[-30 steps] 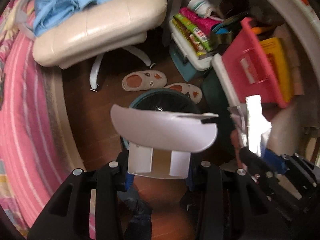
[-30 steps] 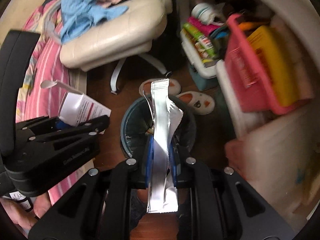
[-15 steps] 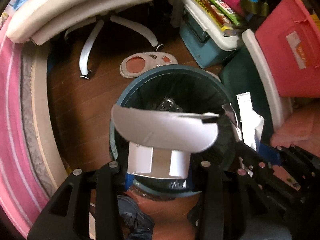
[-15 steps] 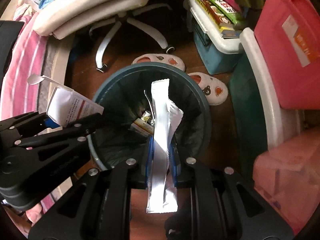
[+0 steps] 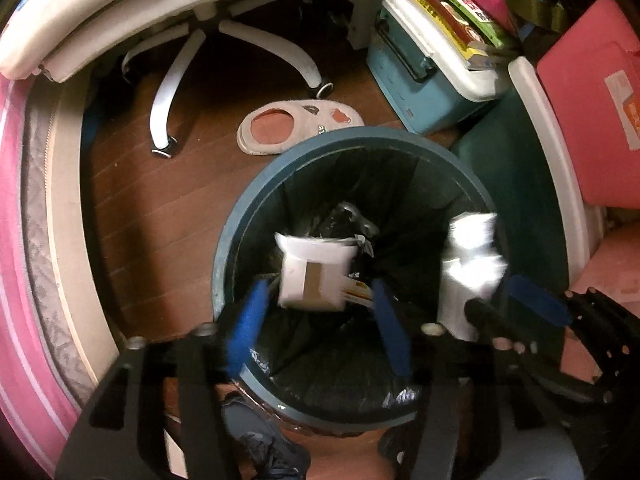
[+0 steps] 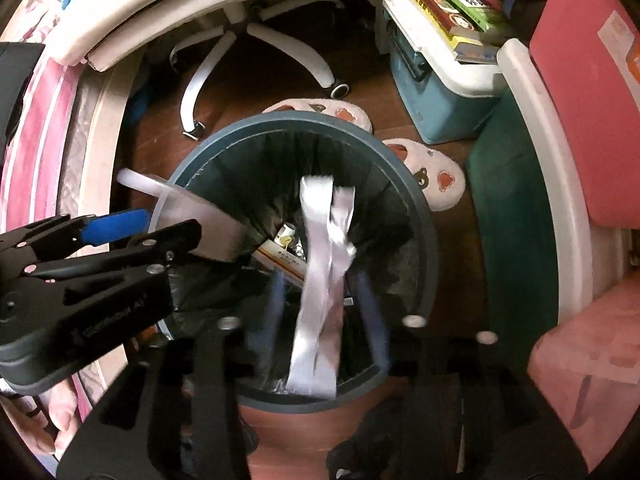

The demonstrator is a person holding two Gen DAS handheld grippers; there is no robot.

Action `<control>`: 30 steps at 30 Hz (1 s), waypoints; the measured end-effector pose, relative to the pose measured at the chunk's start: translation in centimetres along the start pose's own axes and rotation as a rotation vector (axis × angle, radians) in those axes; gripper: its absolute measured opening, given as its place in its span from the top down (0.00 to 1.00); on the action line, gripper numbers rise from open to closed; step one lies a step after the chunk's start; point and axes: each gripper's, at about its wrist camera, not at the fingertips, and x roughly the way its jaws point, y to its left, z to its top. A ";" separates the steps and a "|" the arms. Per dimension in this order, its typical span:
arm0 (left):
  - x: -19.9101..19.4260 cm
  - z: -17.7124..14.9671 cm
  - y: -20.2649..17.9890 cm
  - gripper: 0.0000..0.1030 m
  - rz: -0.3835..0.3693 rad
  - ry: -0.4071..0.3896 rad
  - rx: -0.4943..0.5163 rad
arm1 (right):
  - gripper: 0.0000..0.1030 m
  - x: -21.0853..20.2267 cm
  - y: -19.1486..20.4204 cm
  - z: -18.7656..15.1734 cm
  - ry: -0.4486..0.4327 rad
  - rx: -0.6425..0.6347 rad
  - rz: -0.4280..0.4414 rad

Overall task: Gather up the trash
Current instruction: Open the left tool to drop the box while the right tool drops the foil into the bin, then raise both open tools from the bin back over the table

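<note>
In the left wrist view, the left gripper [image 5: 318, 312] was seen with jaws just opened, the white carton [image 5: 314, 274] loose between them over the bin [image 5: 248, 216]. In the right wrist view, both slippers [image 6: 430, 172] were shown; the right gripper [image 6: 326, 308], jaws just parted, had the silver wrapper [image 6: 320, 280] unclamped between them.

A white office chair [image 5: 208, 36] stands on the wooden floor [image 5: 160, 216]. Right of its wheeled base lie bear-print slippers [image 6: 424, 168]; further right sits a blue storage box [image 5: 424, 76] with books [image 5: 452, 4] stacked on top.

left gripper [image 5: 320, 320] fingers parted, right gripper [image 6: 326, 308] likewise
</note>
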 end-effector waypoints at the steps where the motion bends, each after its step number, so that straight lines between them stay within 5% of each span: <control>1: 0.0 0.1 0.0 0.30 -0.001 -0.002 0.002 | 0.42 0.0 0.1 0.1 0.000 -0.001 0.001; 7: 0.0 0.5 0.4 0.23 -0.011 0.004 -0.004 | 0.25 -0.3 0.1 0.5 -0.012 -0.008 -0.025; 13: -1.7 0.4 0.8 0.22 -0.006 0.018 -0.002 | 0.22 -2.3 -0.1 0.2 -0.004 0.016 -0.033; 30: -18.6 1.7 -1.4 0.14 0.020 -0.012 0.016 | 0.10 -21.0 -0.1 1.3 -0.094 0.128 -0.067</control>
